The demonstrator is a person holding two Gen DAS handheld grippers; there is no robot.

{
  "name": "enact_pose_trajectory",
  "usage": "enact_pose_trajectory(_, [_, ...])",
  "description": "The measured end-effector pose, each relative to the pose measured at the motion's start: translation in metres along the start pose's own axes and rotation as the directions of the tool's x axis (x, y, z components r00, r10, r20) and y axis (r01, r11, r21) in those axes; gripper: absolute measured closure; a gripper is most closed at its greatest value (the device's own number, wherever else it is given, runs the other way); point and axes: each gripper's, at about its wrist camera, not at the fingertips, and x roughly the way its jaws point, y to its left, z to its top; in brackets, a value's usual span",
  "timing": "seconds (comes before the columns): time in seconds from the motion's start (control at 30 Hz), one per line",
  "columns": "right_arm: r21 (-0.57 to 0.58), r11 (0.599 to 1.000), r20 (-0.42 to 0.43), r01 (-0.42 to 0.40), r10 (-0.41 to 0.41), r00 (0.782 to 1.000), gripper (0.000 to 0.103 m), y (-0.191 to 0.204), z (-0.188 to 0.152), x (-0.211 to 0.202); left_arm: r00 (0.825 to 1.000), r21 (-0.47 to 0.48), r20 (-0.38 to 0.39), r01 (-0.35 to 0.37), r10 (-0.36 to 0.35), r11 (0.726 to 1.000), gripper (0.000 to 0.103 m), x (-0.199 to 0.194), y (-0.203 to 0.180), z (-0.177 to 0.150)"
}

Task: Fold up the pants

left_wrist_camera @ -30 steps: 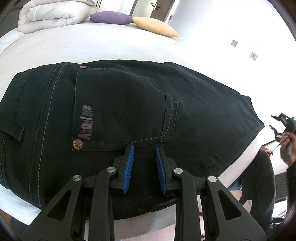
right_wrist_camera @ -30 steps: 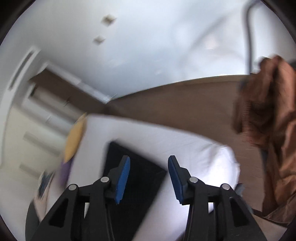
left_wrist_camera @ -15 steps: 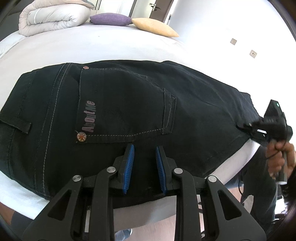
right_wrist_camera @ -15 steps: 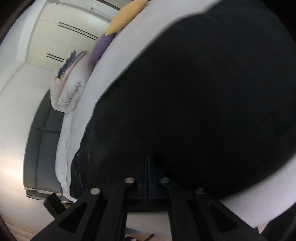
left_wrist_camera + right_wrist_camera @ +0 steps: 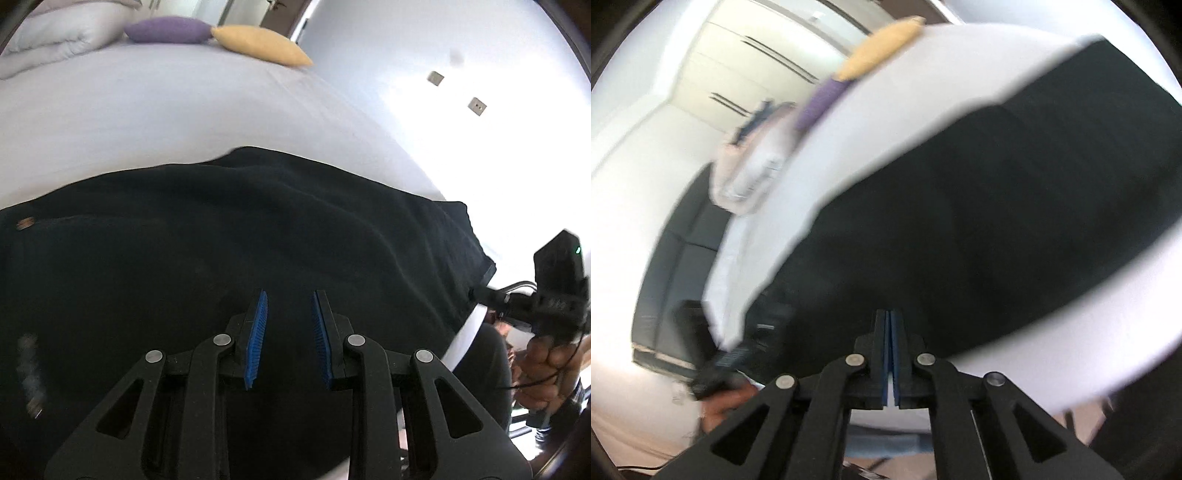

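Black jeans (image 5: 258, 258) cover the bed (image 5: 166, 122). Our right tongs (image 5: 889, 354) pinch the hem at 6 o'clock; our left tongs (image 5: 288, 339) stand apart, empty. Thin denim could slip free mid-fold.

I note a bed (image 5: 155, 122) with a white sheet filling most of the left wrist view. At its far end a purple cushion (image 5: 166, 31) lies touching a yellow cushion (image 5: 258, 46), with a folded pale duvet (image 5: 55, 40) just beside the purple one, toward the left edge. On the white wall (image 5: 388, 55) to the right I see two small square plates (image 5: 436, 78), well apart from the bed. From the right wrist view, blurred, I make out white wardrobe doors (image 5: 757, 62) behind the cushions and a dark sofa (image 5: 683, 266) beside the bed.
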Motion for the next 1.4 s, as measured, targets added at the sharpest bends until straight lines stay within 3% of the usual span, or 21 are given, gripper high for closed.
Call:
enact_pose_trajectory(0.1, [0.064,0.994,-0.041,-0.083,0.086,0.995,0.101,0.006,0.027,0.032,0.998,0.008,-0.057,-0.014,0.014,1.000,0.080,0.025,0.006,-0.002])
enact_pose_trajectory(0.23, [0.120,0.984,-0.122,-0.135,0.150,0.981,0.101,0.008,0.047,0.088,1.000,-0.015,-0.027,0.011,-0.012,1.000,0.080,0.023,0.013,-0.011])
enact_pose_trajectory(0.33, [0.209,0.977,-0.188,-0.051,0.092,0.978,0.101,-0.018,0.052,0.123,0.999,0.033,-0.035,-0.029,0.030,0.999,0.080,0.024,0.012,-0.015])
enact_pose_trajectory(0.43, [0.290,0.952,-0.088,-0.099,0.129,0.988,0.103,-0.059,0.068,0.109,0.999,0.041,-0.031,-0.037,0.038,0.998,0.080,0.024,0.012,-0.018])
enact_pose_trajectory(0.5, [0.299,0.952,0.017,-0.070,0.068,0.998,0.103,-0.086,0.084,0.079,0.999,0.035,-0.027,-0.032,0.033,0.999,0.080,0.026,0.013,-0.019])
enact_pose_trajectory(0.63, [0.353,0.934,0.186,-0.057,-0.011,0.982,0.103,-0.143,0.111,0.025,0.999,0.037,-0.023,-0.033,0.034,0.999,0.080,0.024,0.014,-0.026])
enact_pose_trajectory(0.8, [0.383,0.924,0.332,0.008,-0.146,0.932,0.103,-0.187,0.138,-0.038,0.999,0.037,-0.024,-0.035,0.036,0.999,0.080,0.025,0.016,-0.031])
enact_pose_trajectory(0.93, [0.471,0.878,0.397,0.085,-0.297,0.868,0.103,-0.206,0.141,-0.085,0.999,0.038,-0.017,-0.040,0.040,0.998,0.080,0.028,0.014,-0.029])
enact_pose_trajectory(0.97, [0.546,0.814,0.373,0.200,-0.449,0.812,0.103,-0.207,0.133,-0.107,0.999,0.038,-0.015,-0.041,0.042,0.998,0.080,0.027,0.013,-0.030])
enact_pose_trajectory(1.0, [0.592,0.763,0.354,0.260,-0.536,0.767,0.093,-0.206,0.126,-0.120,0.999,0.036,-0.012,-0.043,0.044,0.998,0.080,0.029,0.009,-0.029])
enact_pose_trajectory(1.03, [0.615,0.750,0.368,0.245,-0.547,0.752,0.093,-0.206,0.118,-0.130,0.999,0.032,-0.010,-0.044,0.044,0.999,0.080,0.030,0.006,-0.030])
enact_pose_trajectory(1.1, [0.568,0.816,0.439,0.110,-0.412,0.798,0.093,-0.189,0.099,-0.139,0.999,0.017,-0.013,-0.049,0.050,0.999,0.080,0.028,0.005,-0.028])
enact_pose_trajectory(1.17, [0.453,0.890,0.456,0.049,-0.279,0.845,0.093,-0.155,0.083,-0.130,0.997,-0.017,-0.035,-0.067,0.066,0.998,0.080,0.021,-0.001,-0.021])
enact_pose_trajectory(1.2, [0.366,0.931,0.427,0.008,-0.175,0.887,0.093,-0.132,0.074,-0.117,0.999,-0.028,-0.038,-0.040,0.039,0.999,0.080,0.017,-0.007,-0.016])
enact_pose_trajectory(1.27, [0.243,0.966,0.319,-0.086,0.004,0.948,0.093,-0.088,0.060,-0.073,1.000,0.030,-0.008,0.029,-0.029,0.999,0.080,0.010,-0.034,-0.003])
enact_pose_trajectory(1.33, [0.189,0.972,0.201,-0.141,0.102,0.974,0.093,-0.057,0.051,-0.030,0.997,0.119,-0.009,0.074,-0.074,0.990,0.080,0.018,-0.064,0.008])
enact_pose_trajectory(1.4, [0.146,0.969,0.070,-0.197,0.189,0.980,0.093,-0.032,0.042,0.017,0.993,0.161,-0.043,0.118,-0.112,0.980,0.080,0.037,-0.078,0.018])
